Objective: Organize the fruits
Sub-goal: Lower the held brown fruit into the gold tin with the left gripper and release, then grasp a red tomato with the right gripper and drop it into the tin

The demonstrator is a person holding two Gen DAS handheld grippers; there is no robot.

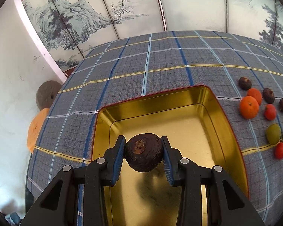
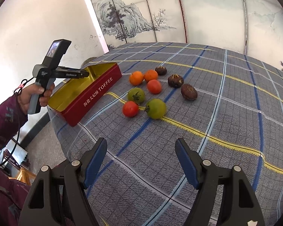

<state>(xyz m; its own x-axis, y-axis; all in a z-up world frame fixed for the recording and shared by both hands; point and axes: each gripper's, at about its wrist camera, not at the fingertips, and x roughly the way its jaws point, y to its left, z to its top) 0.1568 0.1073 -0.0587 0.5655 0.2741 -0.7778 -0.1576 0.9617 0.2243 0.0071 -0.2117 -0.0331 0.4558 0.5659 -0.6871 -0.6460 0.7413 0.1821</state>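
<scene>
A dark brown, wrinkled fruit [image 1: 143, 151] hangs over the open red tin [image 2: 96, 92] with its gold inside, stem scar up. Beside the tin on the cloth lie two oranges [image 2: 136, 78], two red tomatoes [image 2: 154, 86], two green tomatoes [image 2: 156, 108] and three more brown fruits [image 2: 188, 92], close together.

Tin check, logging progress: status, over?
Left gripper shut on brown fruit, over empty tin. Right gripper open, empty. Path clear.
</scene>
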